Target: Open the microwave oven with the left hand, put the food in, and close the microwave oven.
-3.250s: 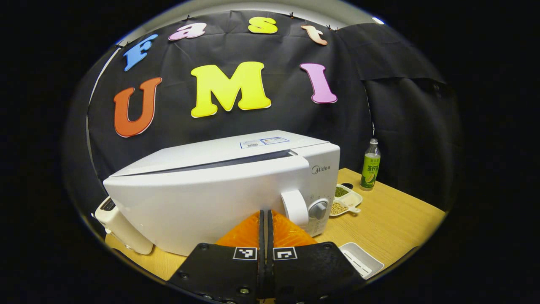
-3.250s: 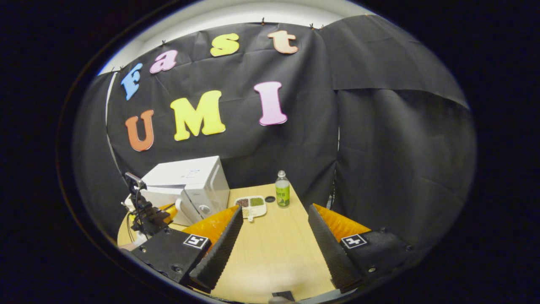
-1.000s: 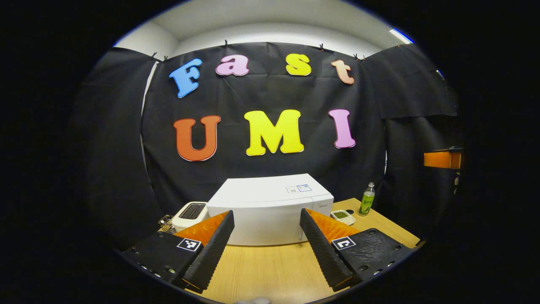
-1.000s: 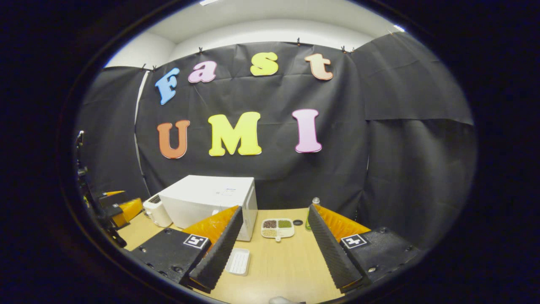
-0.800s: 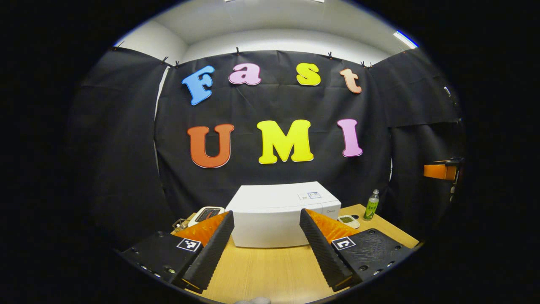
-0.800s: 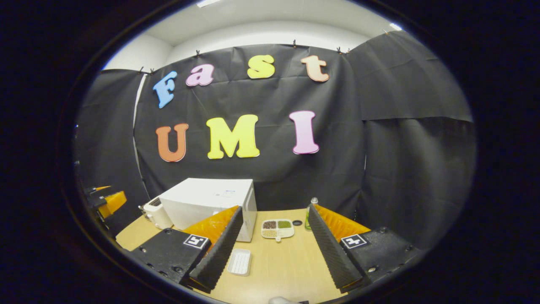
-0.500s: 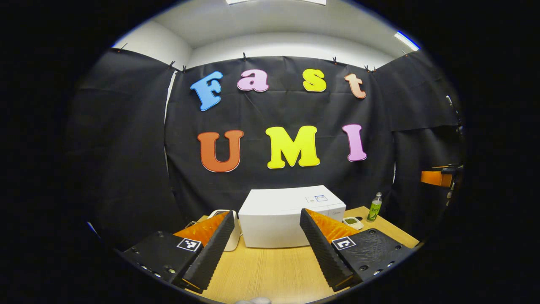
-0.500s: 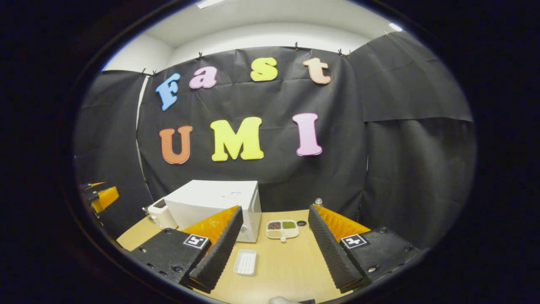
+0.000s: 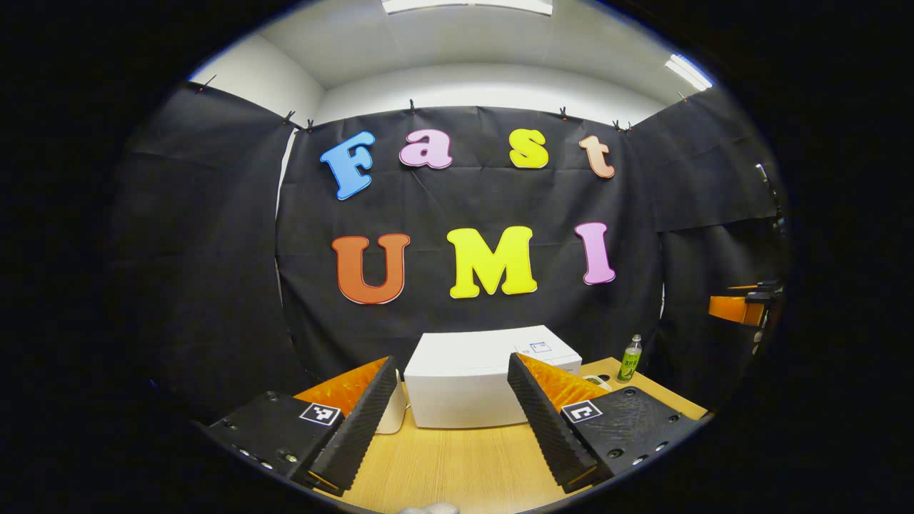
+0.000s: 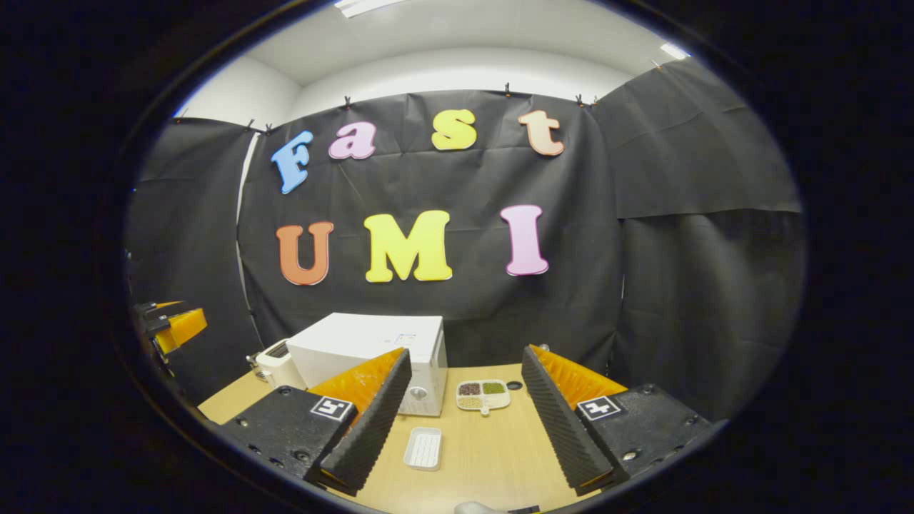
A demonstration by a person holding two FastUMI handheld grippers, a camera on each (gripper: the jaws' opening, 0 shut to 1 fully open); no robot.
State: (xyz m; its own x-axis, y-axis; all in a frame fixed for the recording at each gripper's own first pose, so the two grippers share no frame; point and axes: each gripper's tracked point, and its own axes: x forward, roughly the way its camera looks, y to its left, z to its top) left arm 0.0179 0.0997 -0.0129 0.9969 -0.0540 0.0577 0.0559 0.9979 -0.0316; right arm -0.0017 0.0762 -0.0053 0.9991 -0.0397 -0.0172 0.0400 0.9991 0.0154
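Hovering level, L tool point(image 9: 450, 421) & R tool point(image 10: 460, 420) both spread apart, facing shut microwave point(image 9: 464, 378).

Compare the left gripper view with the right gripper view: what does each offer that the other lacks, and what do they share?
Left gripper view: a green bottle at the table's far end, and the microwave seen door-on.
Right gripper view: a small white tray, the grains in a sectioned dish, and the microwave's knob.
Shared: the shut microwave, the toaster beside it, the wooden table, and open jaws on the left gripper and the right gripper.
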